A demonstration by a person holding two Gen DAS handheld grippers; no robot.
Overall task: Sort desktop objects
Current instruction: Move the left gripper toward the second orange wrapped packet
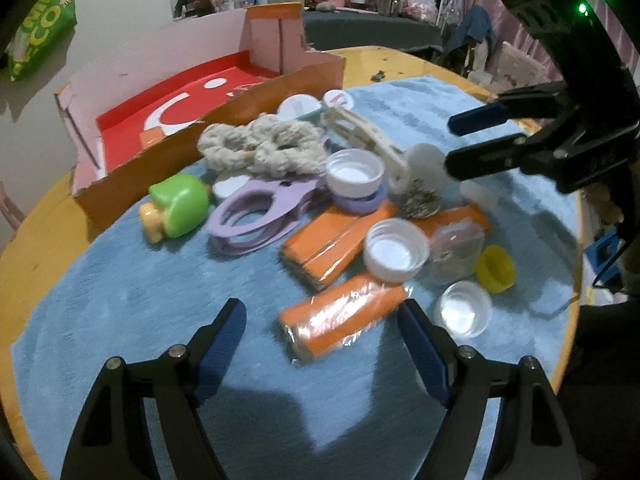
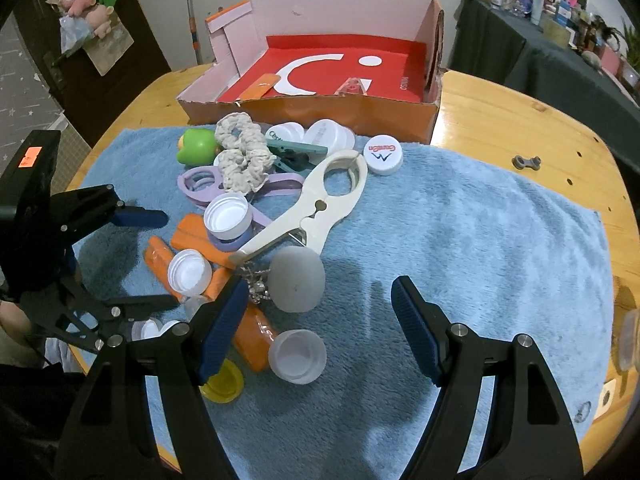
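I am holding the left hand-held gripper [image 1: 322, 334] wide apart and empty just above the blue towel [image 1: 132, 280], with the nearest orange wrapped packet [image 1: 342, 316] lying between and just ahead of its fingers. The right hand-held gripper [image 2: 320, 320] is also spread wide and carrying nothing, hovering over the near edge of the pile beside a round white pad [image 2: 296, 280] and an upturned clear cap [image 2: 297, 356]. I am reading the packet as light and fairly stiff, but its clear film wrap is catching the light, so I am expecting it to be slick; I am planning to close across its short width near the middle, where the fingers can press flat sides rather than the crinkled ends. The white bottle caps [image 1: 394, 255] are looking rigid and light, best pinched across the rim. The cream plastic tongs [image 2: 316, 204] are long and hard, likely to swing if taken at one end, so I am favouring the pivot. The knitted scrunchie [image 2: 242, 152] is soft and will squash. The pile is sitting on the towel on the table [image 2: 500, 120], just in front of the open cardboard box [image 2: 316, 114], which is already holding a couple of small items.
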